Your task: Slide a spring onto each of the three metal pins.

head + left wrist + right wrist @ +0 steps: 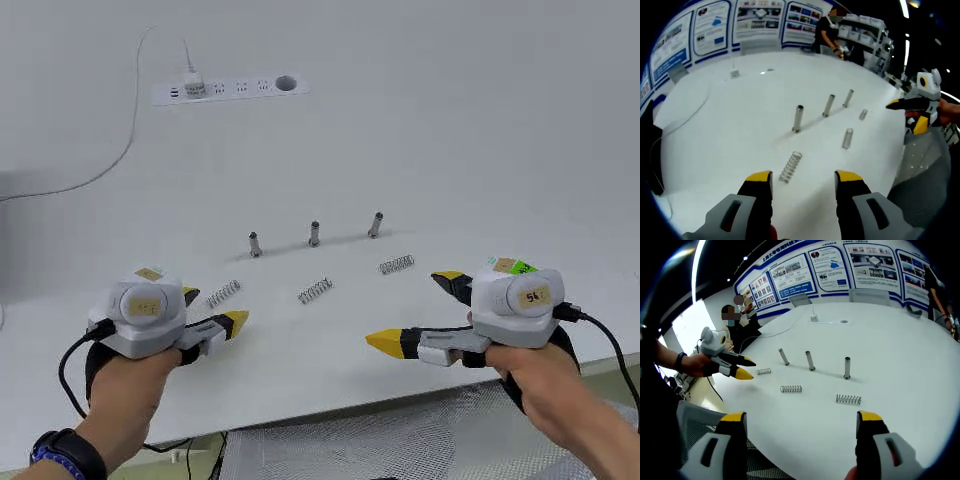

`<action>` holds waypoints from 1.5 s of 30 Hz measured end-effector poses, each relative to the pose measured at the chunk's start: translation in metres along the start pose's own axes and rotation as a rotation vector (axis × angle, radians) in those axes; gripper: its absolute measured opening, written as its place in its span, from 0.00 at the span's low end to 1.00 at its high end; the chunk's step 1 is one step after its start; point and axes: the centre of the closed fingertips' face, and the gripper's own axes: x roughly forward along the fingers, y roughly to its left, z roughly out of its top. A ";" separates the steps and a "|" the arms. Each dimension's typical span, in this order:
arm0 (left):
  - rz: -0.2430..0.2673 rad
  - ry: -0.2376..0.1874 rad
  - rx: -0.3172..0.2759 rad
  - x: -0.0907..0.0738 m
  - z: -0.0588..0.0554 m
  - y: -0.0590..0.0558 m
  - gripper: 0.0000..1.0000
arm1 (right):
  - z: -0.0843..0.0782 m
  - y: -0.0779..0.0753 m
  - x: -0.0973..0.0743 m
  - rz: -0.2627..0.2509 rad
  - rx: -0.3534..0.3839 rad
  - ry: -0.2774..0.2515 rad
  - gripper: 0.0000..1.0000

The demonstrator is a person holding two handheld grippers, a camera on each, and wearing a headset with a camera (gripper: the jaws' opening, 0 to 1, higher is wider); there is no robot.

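Observation:
Three upright metal pins (254, 244) (314, 233) (376, 224) stand in a row on the white table, all bare. In front of them lie three springs (223, 293) (315, 290) (397, 264). My left gripper (215, 307) is open just left of the left spring (790, 166), which lies a little beyond its yellow tips. My right gripper (413, 310) is open wide, below the right spring (848, 399). Both hold nothing. The left gripper view has the pins (828, 105) ahead; the right gripper view has the pins (810, 361) ahead too.
A white power strip (228, 90) with a plugged cable lies at the far side of the table. The table's front edge (330, 405) runs just under my hands, with grey mesh below. A person (830, 30) stands beyond the table's far end.

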 end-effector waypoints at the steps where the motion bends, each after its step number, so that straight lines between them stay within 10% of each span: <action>1: -0.001 -0.001 0.000 -0.002 -0.001 -0.001 0.52 | 0.000 0.000 0.000 0.003 0.000 0.001 0.92; 45: -0.028 0.030 0.025 -0.008 -0.010 0.002 0.59 | -0.004 0.013 0.007 0.034 -0.033 0.032 0.93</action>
